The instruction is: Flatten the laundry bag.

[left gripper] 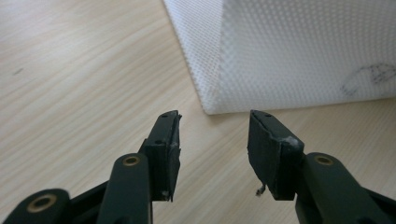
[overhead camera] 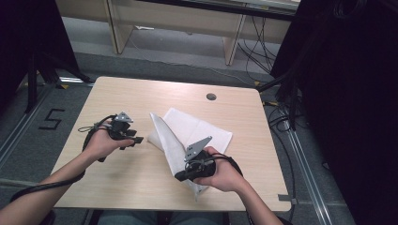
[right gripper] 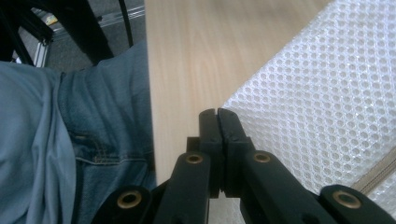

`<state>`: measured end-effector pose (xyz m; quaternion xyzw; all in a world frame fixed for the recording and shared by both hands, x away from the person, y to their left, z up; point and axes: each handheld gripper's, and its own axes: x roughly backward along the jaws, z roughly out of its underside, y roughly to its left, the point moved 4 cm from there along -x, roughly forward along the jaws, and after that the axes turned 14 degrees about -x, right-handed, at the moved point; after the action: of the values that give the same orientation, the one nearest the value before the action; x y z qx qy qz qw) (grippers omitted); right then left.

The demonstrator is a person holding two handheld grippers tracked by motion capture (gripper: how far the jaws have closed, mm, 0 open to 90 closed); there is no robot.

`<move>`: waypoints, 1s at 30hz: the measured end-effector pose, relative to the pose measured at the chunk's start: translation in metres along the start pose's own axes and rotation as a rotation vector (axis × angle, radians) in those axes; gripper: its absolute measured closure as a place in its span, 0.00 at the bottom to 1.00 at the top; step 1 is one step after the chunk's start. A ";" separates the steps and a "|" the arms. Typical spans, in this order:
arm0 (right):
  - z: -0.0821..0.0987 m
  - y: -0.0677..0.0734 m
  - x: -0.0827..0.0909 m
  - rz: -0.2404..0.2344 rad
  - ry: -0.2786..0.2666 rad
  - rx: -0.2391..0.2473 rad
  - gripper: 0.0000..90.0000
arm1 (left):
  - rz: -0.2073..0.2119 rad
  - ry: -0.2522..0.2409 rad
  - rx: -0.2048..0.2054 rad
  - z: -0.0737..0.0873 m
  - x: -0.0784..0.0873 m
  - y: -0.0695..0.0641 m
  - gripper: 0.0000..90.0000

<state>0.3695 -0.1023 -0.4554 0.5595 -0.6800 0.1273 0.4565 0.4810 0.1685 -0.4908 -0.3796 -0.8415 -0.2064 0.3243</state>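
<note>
A white mesh bag [overhead camera: 202, 129] lies on the wooden table [overhead camera: 122, 93], partly folded, with one flap raised in a ridge toward the front edge. My right gripper [overhead camera: 179, 177] is shut on the bag's near edge; in the right gripper view the jaws [right gripper: 217, 114] are pressed together against the mesh [right gripper: 317, 102], and a zipper [right gripper: 378, 172] shows at the lower right. My left gripper [overhead camera: 136, 139] is open just left of the bag. In the left gripper view its fingertips [left gripper: 215, 126] stand apart, a short way from a corner of the mesh [left gripper: 289, 51], with nothing between them.
A round cable hole [overhead camera: 211, 96] sits near the table's far edge. The table's front edge [right gripper: 152, 93] is close to the right gripper, with the person's jeans [right gripper: 93, 121] below it. Dark stands and cables [overhead camera: 281, 98] surround the table.
</note>
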 end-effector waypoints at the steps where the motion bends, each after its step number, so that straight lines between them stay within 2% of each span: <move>1: 0.001 0.001 -0.001 -0.002 0.001 0.010 1.00 | -0.001 -0.001 0.001 0.001 0.002 0.001 0.59; 2: 0.001 0.003 -0.001 0.002 0.004 0.009 1.00 | -0.002 -0.006 0.000 0.002 0.005 0.002 0.58; 4: 0.002 0.004 -0.002 -0.003 -0.002 0.049 1.00 | -0.014 -0.014 0.008 0.005 0.010 0.003 0.58; 5: 0.005 0.009 -0.002 -0.009 0.014 0.012 1.00 | -0.024 -0.021 0.005 0.008 0.014 0.004 0.58; 9: 0.007 0.012 -0.005 -0.017 0.014 0.048 1.00 | -0.027 -0.027 0.009 0.015 0.019 0.005 0.57; 17: 0.013 0.015 -0.005 -0.024 0.028 0.037 1.00 | -0.037 -0.036 0.023 0.031 0.028 0.008 0.56; 18: 0.013 0.015 -0.006 -0.024 0.026 0.056 1.00 | -0.037 -0.036 0.032 0.032 0.029 0.008 0.56; 21: 0.017 0.016 -0.006 -0.028 0.033 0.031 1.00 | -0.045 -0.036 0.029 0.038 0.033 0.008 0.56; 23: 0.018 0.016 -0.006 -0.028 0.033 0.043 1.00 | -0.050 -0.045 0.036 0.039 0.033 0.007 0.55; 24: 0.019 0.016 -0.006 -0.031 0.036 0.043 1.00 | -0.041 -0.031 0.023 0.042 0.035 0.007 0.55; 25: 0.019 0.015 -0.005 -0.025 0.034 0.048 1.00 | -0.047 -0.039 0.033 0.042 0.035 0.007 0.55; 30: 0.025 0.014 -0.004 -0.030 0.043 0.029 1.00 | -0.060 -0.041 0.037 0.047 0.036 0.008 0.55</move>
<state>0.3450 -0.1120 -0.4674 0.5733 -0.6595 0.1423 0.4648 0.4506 0.2197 -0.4974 -0.3522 -0.8627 -0.1925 0.3077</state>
